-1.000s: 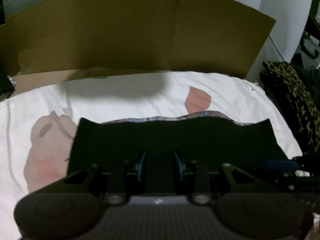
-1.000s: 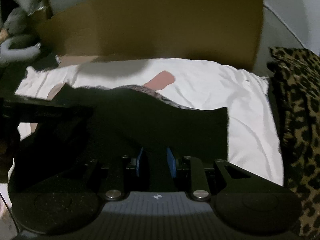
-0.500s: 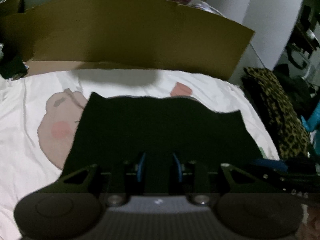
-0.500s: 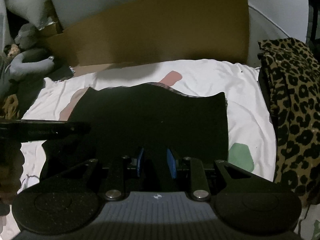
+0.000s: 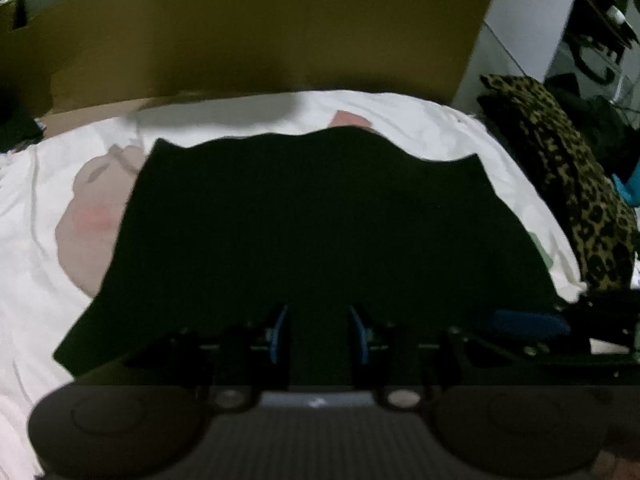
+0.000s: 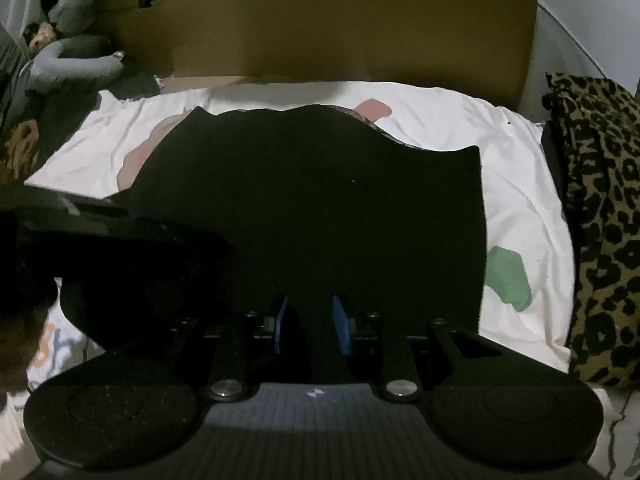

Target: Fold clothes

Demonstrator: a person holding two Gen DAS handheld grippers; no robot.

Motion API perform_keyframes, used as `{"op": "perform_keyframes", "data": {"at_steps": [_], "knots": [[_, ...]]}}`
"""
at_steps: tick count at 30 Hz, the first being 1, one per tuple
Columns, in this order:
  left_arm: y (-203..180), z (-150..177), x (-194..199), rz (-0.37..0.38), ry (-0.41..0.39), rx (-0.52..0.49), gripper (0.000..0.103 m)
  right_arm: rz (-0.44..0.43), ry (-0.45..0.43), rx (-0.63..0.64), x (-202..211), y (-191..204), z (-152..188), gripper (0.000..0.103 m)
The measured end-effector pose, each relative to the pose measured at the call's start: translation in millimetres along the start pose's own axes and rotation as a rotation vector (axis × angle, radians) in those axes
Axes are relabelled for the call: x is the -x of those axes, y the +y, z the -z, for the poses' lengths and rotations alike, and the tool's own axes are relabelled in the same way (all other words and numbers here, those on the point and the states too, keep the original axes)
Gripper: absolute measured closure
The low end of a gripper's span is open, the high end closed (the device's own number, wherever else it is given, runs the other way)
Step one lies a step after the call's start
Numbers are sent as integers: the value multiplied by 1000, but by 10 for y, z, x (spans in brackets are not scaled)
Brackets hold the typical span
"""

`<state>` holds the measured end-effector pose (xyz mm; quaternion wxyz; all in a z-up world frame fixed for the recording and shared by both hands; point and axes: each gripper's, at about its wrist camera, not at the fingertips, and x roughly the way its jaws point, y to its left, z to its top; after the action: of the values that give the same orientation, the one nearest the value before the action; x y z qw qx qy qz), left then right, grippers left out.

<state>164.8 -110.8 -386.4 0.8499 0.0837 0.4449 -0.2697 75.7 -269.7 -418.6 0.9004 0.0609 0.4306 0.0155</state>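
While parted, hand-held gripper [image 6: 308,326] over black garment [image 6: 320,200]

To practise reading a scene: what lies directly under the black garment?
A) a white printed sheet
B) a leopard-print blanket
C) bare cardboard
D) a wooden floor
A: the black garment is spread over the white printed sheet, which shows around its edges.

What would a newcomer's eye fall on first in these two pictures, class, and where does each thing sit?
First, the big black garment spread over the middle of the white sheet, reaching down to both grippers. Next, the leopard-print cloth piled along the right edge. Behind everything stands a brown cardboard sheet.
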Motion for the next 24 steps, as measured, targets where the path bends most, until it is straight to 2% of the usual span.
{"op": "perform_keyframes", "data": {"at_steps": [2, 6, 9, 17, 24], "knots": [[73, -6, 16, 3, 2, 21, 67, 0, 6, -10, 13, -53, 32, 76], [137, 35, 114, -5, -7, -21, 67, 3, 22, -13, 59, -141, 102, 82], [272, 104, 213, -25, -10, 8, 67, 10, 29, -17, 120, -191, 133, 85], [630, 307, 498, -88, -10, 102, 67, 74, -2, 43, 396, -214, 217, 83], [714, 436, 615, -127, 16, 109, 67, 77, 40, 49, 269, -346, 322, 82]]}}
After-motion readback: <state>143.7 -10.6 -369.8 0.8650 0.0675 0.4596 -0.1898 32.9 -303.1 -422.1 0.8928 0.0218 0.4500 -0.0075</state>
